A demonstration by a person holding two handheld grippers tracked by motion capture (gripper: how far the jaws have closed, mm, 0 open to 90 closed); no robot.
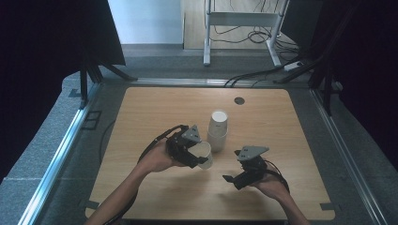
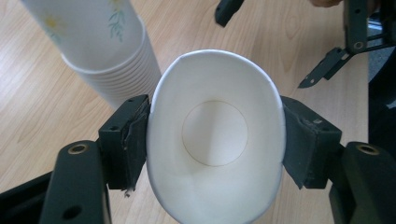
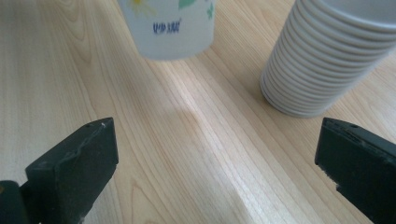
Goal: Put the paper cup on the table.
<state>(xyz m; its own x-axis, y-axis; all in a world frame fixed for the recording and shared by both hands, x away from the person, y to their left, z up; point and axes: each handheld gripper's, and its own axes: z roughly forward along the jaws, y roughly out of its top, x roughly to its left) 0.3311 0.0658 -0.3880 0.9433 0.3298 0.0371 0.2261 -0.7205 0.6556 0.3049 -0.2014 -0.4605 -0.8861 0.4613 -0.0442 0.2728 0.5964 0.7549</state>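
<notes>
on the bench (image 1: 155, 197), left tongs (image 1: 199, 157) gripped one cup (image 1: 202, 153) off the stack (image 1: 218, 130); right tongs (image 1: 230, 179) wide, empty; placement pending.

Both grippers are matte black linkage frames; the left gripper (image 1: 199, 158) and right gripper (image 1: 233, 179) each carry a grey three-cornered plate on top with small dark holes, and a black cable loops back from each body past the wrist. Left gripper view: blocky black pads (image 2: 131, 140) with frayed, peeling edges, on thick arms with brass-ringed holes. Right gripper view: same black slab pads (image 3: 77, 161), edges chipped pale; forearms are bare, no sleeves.
</notes>
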